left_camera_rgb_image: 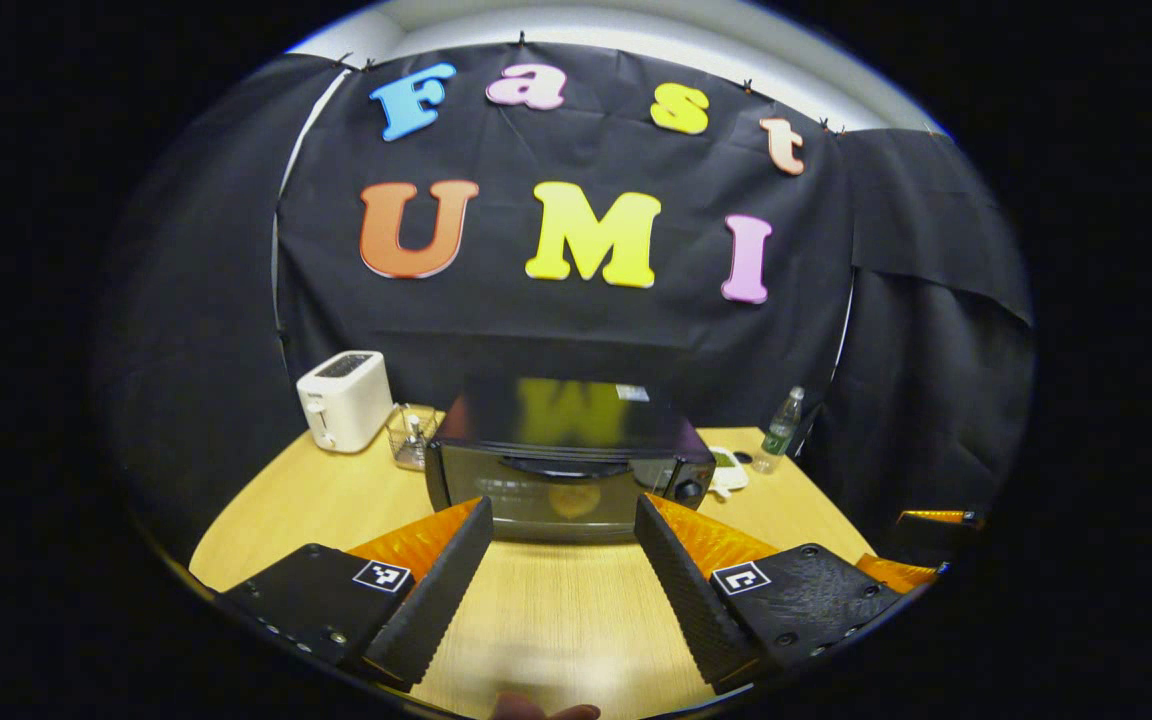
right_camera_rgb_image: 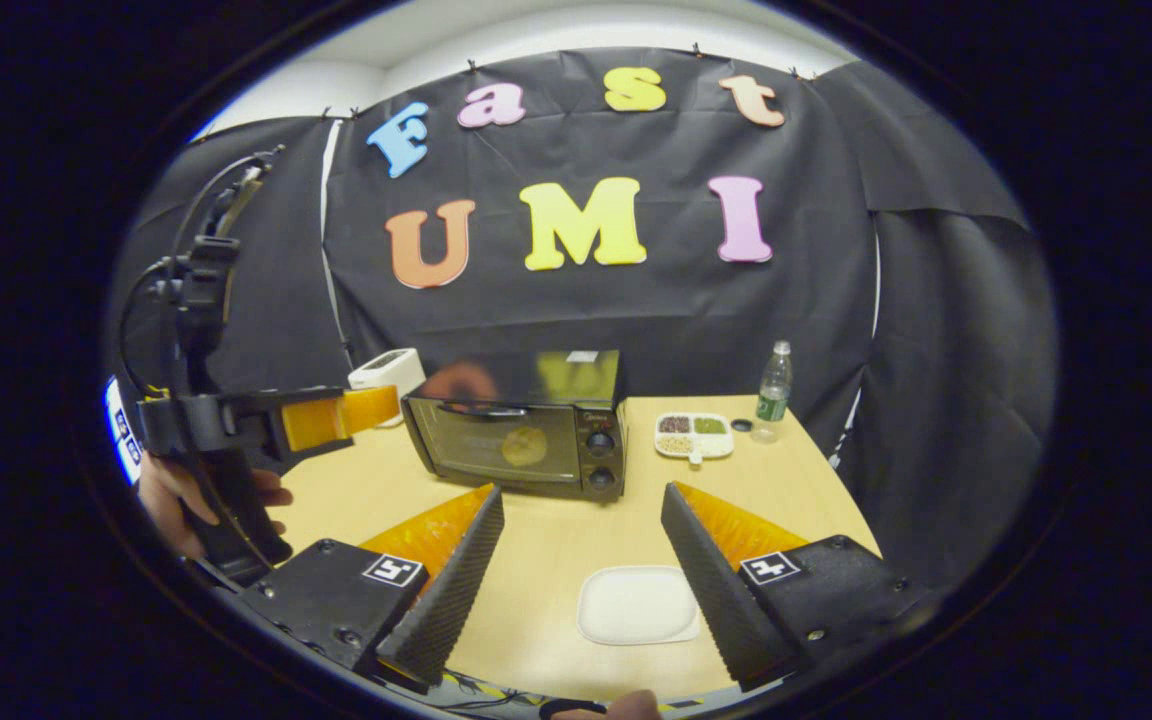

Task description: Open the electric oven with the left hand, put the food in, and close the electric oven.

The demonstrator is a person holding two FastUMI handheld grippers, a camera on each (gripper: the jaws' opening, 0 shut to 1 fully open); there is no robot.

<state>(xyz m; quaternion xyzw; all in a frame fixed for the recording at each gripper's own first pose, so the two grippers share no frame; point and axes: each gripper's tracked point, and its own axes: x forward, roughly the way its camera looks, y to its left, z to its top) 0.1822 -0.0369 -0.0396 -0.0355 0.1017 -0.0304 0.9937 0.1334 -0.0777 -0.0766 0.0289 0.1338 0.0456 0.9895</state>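
Standing shut at mid-table is being noted: electric oven (left_camera_rgb_image: pixel 568 470), a round food item visible behind its glass. Left gripper (left_camera_rgb_image: pixel 561 565), fingers apart, is being held before it; right gripper (right_camera_rgb_image: pixel 581 570) likewise apart over white plate (right_camera_rgb_image: pixel 638 604). Final step judged; door closure is being checked.

The right tongs (right_camera_rgb_image: pixel 581 540) are gaping wide over a white plate (right_camera_rgb_image: pixel 638 604) on the bench (right_camera_rgb_image: pixel 556 545), the closed oven (right_camera_rgb_image: pixel 521 435) standing beyond.
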